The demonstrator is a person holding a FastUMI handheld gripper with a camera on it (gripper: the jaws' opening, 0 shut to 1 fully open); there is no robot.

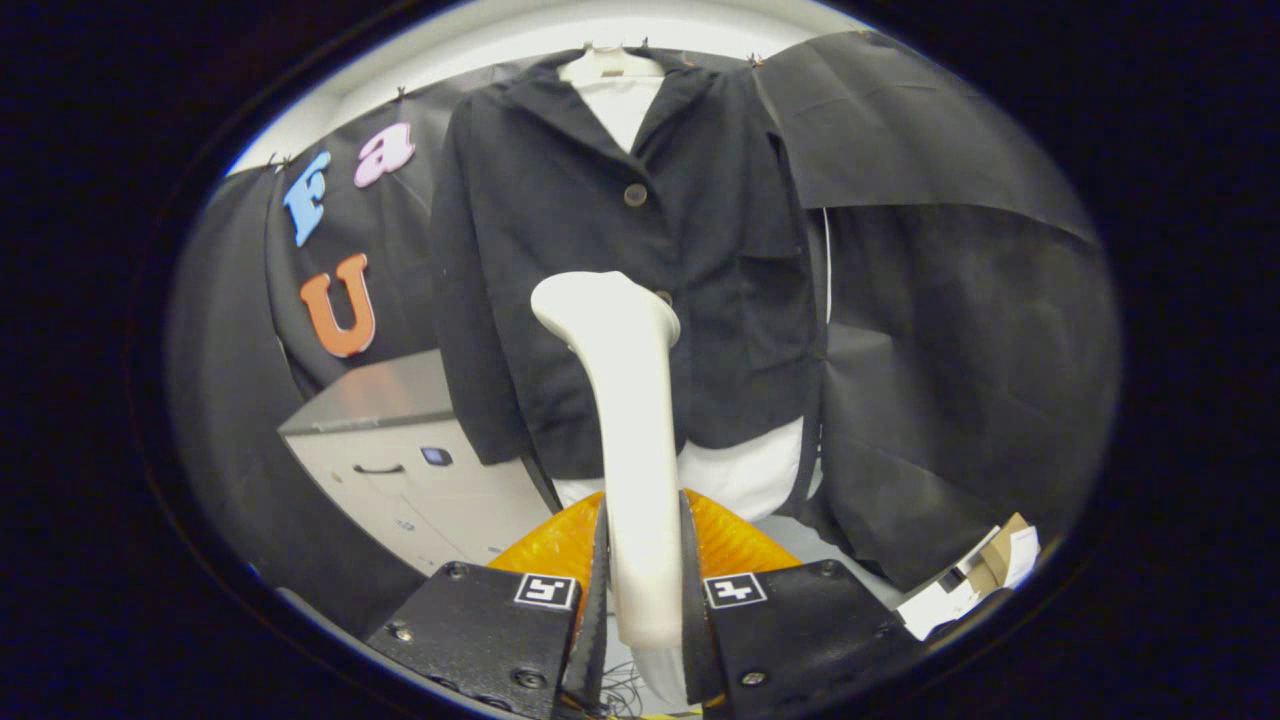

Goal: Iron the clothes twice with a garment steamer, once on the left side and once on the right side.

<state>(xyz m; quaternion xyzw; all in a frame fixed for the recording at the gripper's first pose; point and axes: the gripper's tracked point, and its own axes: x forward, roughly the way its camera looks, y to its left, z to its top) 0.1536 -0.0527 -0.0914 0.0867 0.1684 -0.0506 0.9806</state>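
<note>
The gripper [645, 575] is clamped on the garment steamer [628, 440]: its 2 fingers press on the opposite sides of the white handle, which rises straight up from between them. Each finger carries 1 square black-and-white marker on its upper face. The steamer's handle widens toward the top and bends over into a rounded head that points away, toward the clothes. That head sits in front of the lower middle of the dark jacket [620, 270], close to its second button; whether it touches the cloth cannot be told from this angle.

The jacket hangs on a pale hanger [610, 65] against the booth's black wall, beyond the fingers and directly ahead. It is buttoned, with 1 button [635, 194] plainly in sight at chest height and another partly hidden by the steamer's head. A white shirt [745, 475] is worn under it, showing at the open collar and again below the jacket's hem.

Just behind the fingers, at the foot of the handle, lies an orange ribbed shape [735, 540] whose nature is not clear. To the left of the jacket stands a grey cabinet [400, 450] with a drawer handle on its front, its top corner near the jacket's left sleeve. To the right, low down beside the black cloth, lies a small cardboard box [985, 570].
</note>
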